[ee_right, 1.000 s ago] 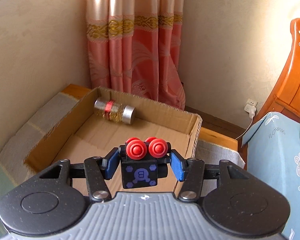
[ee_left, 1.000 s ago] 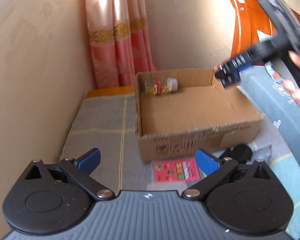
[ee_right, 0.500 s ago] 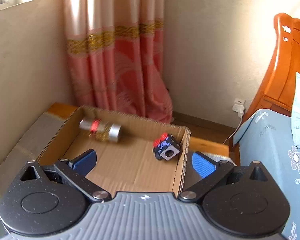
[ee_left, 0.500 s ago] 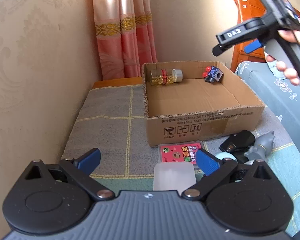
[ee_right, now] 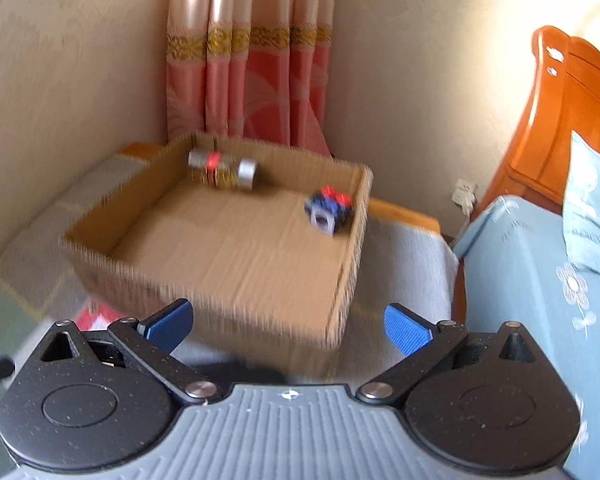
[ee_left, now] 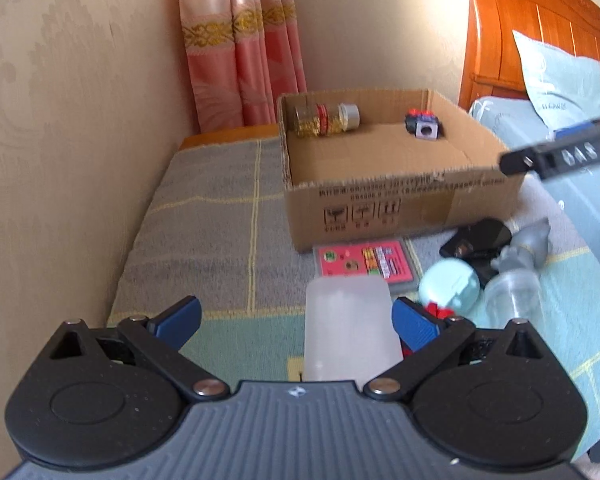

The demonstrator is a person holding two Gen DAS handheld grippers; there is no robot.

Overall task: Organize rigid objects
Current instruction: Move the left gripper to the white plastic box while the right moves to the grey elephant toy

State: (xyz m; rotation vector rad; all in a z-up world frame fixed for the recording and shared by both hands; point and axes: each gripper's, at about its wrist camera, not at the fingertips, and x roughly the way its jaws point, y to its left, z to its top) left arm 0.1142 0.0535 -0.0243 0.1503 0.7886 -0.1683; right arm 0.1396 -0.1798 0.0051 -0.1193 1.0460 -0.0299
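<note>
A cardboard box (ee_left: 400, 196) (ee_right: 204, 276) sits on the bed. In it lie a glass jar (ee_left: 327, 119) (ee_right: 224, 170) at the back left and a black cube toy with red knobs (ee_left: 423, 125) (ee_right: 330, 210) at the back right. My left gripper (ee_left: 296, 320) is open, with a translucent white plastic bottle (ee_left: 350, 328) standing between its fingers. My right gripper (ee_right: 288, 322) is open and empty, held over the box's near edge; it also shows in the left wrist view (ee_left: 560, 156).
In front of the box lie a pink card box (ee_left: 366, 262), a black case (ee_left: 476, 238), a grey figure (ee_left: 528, 246), a pale blue ball (ee_left: 450, 286) and a clear cup (ee_left: 514, 292). A wall stands left, a wooden headboard (ee_left: 540, 12) and pillow right.
My right gripper let go of the black cube toy into the box, opened, and has pulled back and down. My left gripper drew back, so the white bottle now stands between its fingers.
</note>
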